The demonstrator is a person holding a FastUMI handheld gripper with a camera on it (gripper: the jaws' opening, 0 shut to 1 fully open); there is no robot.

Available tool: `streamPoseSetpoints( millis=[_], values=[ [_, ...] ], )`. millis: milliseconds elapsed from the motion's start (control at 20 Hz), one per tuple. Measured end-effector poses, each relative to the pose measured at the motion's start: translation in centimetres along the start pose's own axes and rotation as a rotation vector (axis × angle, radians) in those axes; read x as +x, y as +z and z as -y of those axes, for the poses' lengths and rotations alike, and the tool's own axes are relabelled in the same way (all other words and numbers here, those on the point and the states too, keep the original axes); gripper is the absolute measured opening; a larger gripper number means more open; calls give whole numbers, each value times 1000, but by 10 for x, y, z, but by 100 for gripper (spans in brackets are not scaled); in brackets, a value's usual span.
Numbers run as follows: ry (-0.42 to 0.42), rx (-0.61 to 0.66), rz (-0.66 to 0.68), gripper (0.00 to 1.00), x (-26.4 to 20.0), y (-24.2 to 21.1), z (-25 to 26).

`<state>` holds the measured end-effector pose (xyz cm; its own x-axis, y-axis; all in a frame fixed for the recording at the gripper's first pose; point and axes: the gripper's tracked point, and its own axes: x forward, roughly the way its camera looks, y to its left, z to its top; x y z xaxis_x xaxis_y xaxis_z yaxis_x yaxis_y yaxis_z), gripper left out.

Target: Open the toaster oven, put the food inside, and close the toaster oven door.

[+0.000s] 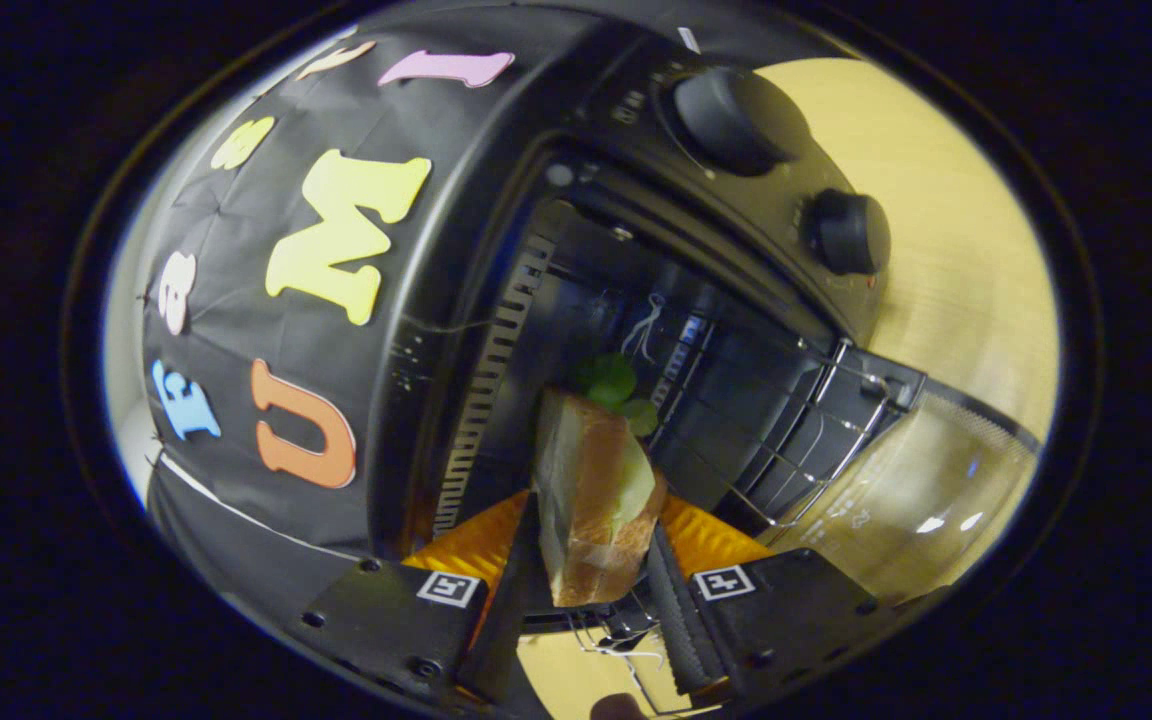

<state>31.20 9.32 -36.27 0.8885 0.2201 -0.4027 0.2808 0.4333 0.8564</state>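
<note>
My gripper (591, 560) is shut on a sandwich (591, 500), toasted bread with green lettuce sticking out at its far end; both fingers (671, 600) press on its sides. The view is rolled to one side. Just beyond the sandwich gapes the black toaster oven (576, 250), its cavity dark. Its wire rack (786, 430) shows inside, and the glass door (926, 490) hangs open to the right of the fingers. The sandwich's far end is at the mouth of the cavity.
Two round black knobs (736, 115) (848, 232) sit on the oven's control panel. The oven stands on a light wooden table (966, 260). The booth's black cloth wall (236, 330) is behind and beside the oven.
</note>
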Motion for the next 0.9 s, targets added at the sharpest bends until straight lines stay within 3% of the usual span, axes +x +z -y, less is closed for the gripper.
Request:
streamPoseSetpoints(
  millis=[350,900],
  values=[
    [-129,-346,-144,78,-14,-23,3],
    [-255,-668,-301,84,-61,-45,21]
  ],
)
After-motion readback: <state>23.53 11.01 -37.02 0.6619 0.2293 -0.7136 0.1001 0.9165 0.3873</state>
